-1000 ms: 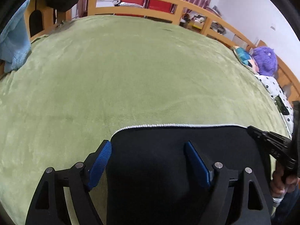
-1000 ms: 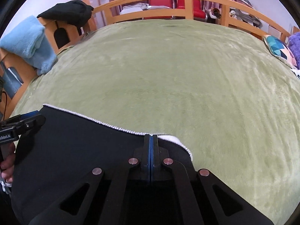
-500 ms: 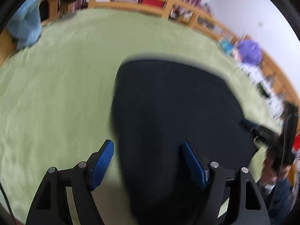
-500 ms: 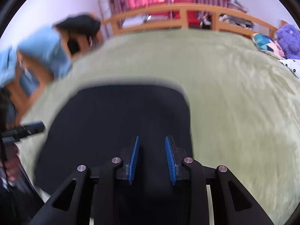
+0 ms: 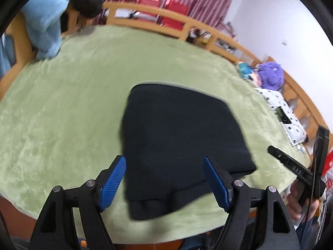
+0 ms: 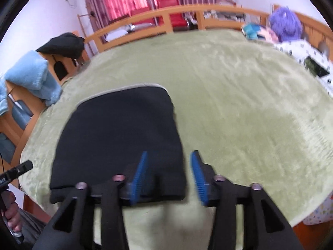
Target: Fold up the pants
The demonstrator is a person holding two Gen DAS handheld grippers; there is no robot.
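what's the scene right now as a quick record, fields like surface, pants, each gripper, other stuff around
surface: green blanket on a bed with a wooden rail
pants: black pants, folded into a compact stack, lying flat near the blanket's front edge
left gripper: left gripper open, nothing between its pads, raised above the pants
right gripper: right gripper open, jaws have just been opening, nothing held
other items: light blue towel on the side rail, purple plush at the far right
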